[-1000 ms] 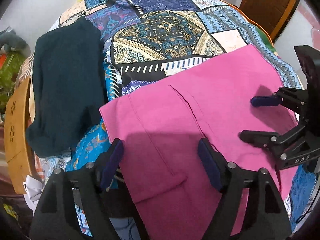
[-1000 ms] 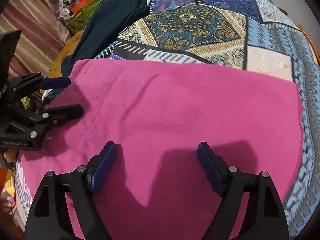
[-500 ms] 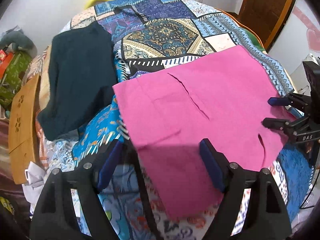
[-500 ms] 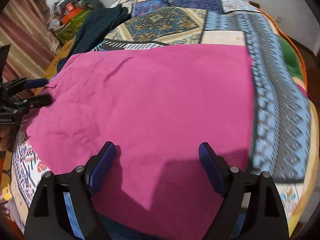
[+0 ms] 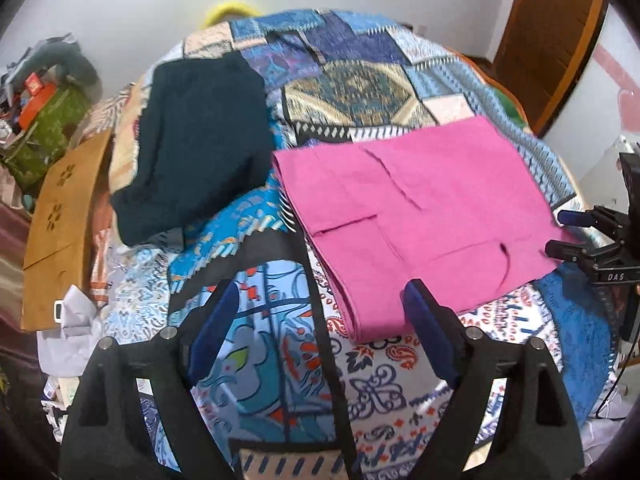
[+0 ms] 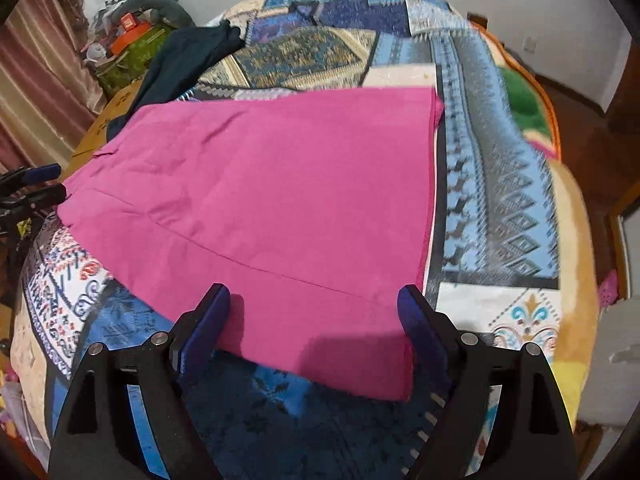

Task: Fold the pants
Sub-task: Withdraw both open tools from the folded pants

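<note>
The pink pants [image 5: 420, 208] lie folded flat on the patchwork bedspread [image 5: 280, 380]. My left gripper [image 5: 320, 316] hovers over their near left corner. Its jaws are opening and nothing is pinched between them. The right gripper [image 6: 312, 312] hangs open above the near edge of the pants [image 6: 280, 200], with its pads off the cloth. Each gripper also shows in the other's view: the right gripper [image 5: 568, 232] at the right edge of the pants, and the left gripper [image 6: 40, 184] at their left edge.
A dark teal garment [image 5: 200, 148] lies folded on the bedspread left of the pants. A brown cardboard panel [image 5: 60, 216] and a pile of clutter [image 5: 44, 112] stand off the bed's left side. A wooden door [image 5: 552, 40] is at the far right.
Both grippers have drawn back and risen from the pants, which now lie farther off and whole in view. The left gripper's jaws stand a little wider.
</note>
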The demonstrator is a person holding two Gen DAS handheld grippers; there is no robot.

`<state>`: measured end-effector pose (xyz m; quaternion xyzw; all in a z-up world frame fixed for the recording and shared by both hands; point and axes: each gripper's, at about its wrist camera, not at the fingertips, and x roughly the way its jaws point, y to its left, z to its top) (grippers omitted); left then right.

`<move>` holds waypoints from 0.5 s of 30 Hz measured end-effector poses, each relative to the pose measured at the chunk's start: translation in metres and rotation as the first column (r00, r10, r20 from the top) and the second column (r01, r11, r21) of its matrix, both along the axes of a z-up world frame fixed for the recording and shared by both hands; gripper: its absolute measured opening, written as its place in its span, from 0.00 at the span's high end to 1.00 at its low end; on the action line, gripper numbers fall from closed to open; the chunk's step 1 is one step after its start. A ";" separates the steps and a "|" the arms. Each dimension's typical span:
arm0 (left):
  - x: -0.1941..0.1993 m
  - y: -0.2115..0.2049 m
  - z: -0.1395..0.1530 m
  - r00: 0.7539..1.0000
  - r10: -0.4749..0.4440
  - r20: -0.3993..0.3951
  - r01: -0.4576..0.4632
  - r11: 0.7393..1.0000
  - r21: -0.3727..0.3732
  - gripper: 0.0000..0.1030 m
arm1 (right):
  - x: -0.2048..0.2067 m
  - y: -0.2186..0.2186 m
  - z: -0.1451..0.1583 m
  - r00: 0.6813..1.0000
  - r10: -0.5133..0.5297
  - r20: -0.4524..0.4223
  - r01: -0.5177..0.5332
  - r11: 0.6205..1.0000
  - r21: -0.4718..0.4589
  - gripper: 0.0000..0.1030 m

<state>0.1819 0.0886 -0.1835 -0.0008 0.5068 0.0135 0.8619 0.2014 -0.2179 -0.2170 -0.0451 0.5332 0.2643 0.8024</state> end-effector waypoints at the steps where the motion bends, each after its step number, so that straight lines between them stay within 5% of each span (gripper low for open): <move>1: -0.003 0.001 0.007 1.000 0.008 0.018 -0.008 1.000 -0.006 0.18 | -0.001 0.003 0.007 1.000 0.003 0.026 -0.003 1.000 0.001 0.19; 7: -0.013 0.001 0.037 0.992 0.086 0.096 -0.076 0.992 -0.100 0.18 | -0.009 0.027 0.043 0.986 0.032 0.162 -0.041 0.998 0.050 0.19; 15: -0.031 -0.023 0.014 0.994 0.107 0.033 -0.098 0.975 -0.200 0.18 | -0.017 0.074 0.034 0.973 0.083 0.216 -0.099 0.993 0.062 0.19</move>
